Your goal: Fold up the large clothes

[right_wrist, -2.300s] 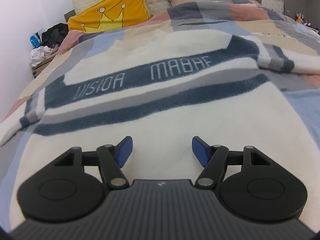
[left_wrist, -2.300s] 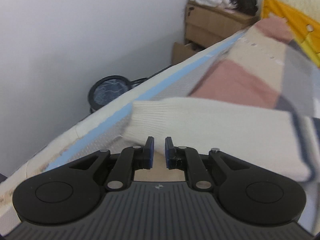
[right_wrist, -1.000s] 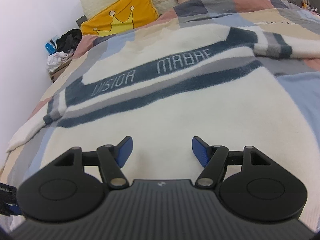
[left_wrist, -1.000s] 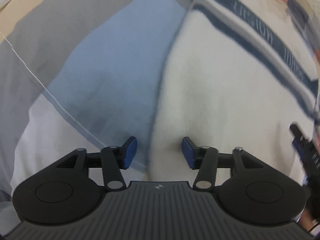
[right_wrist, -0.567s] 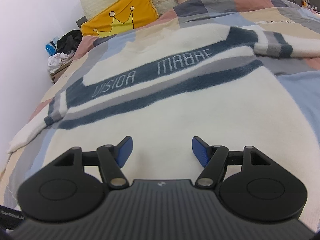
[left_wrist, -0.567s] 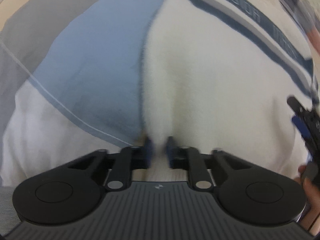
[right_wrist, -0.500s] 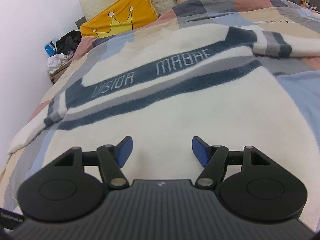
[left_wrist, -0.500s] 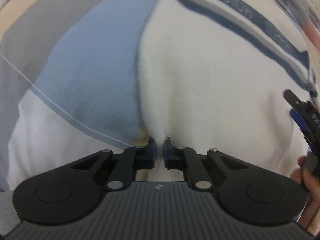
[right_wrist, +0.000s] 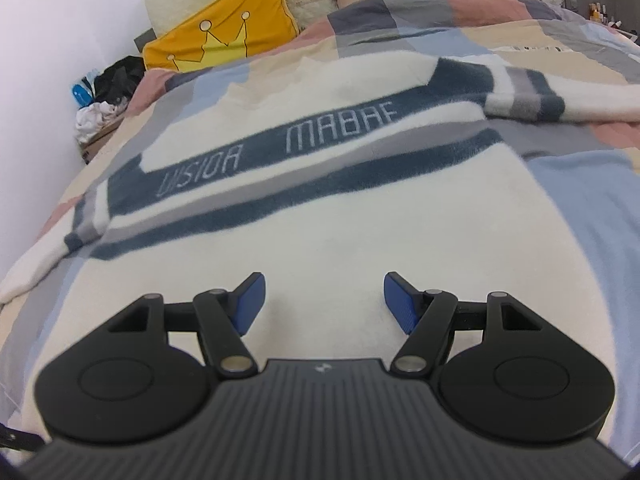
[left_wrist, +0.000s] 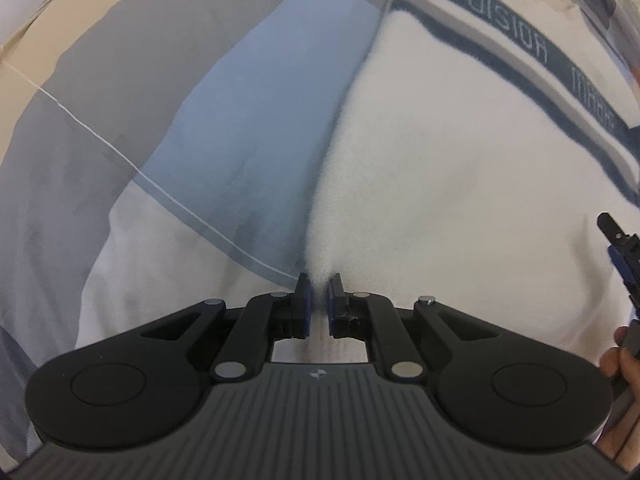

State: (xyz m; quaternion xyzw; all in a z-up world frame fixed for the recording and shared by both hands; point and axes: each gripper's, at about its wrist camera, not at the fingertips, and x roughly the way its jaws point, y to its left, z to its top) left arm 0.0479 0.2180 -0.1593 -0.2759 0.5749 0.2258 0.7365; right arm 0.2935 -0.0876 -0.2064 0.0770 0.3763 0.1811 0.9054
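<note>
A large cream sweater (right_wrist: 332, 232) with dark blue and grey stripes and lettering lies spread flat on the bed. In the left wrist view my left gripper (left_wrist: 318, 294) is shut on the sweater (left_wrist: 460, 168) at its left side edge near the hem, and the fabric rises in a pinched ridge between the blue pads. My right gripper (right_wrist: 324, 298) hovers open over the lower middle of the sweater with nothing between its fingers. Its tip (left_wrist: 622, 248) and the hand holding it show at the right edge of the left wrist view.
A patchwork bedcover (left_wrist: 192, 120) in blue, grey, beige and pink lies under the sweater. A yellow crown pillow (right_wrist: 224, 40) and a cream headboard stand at the far end. Piled clothes on a box (right_wrist: 104, 112) sit by the white wall on the left.
My left gripper swung from the sleeve at the bed's side to the sweater's left edge, then closed on it and lifted a fold. The right gripper stayed still and open.
</note>
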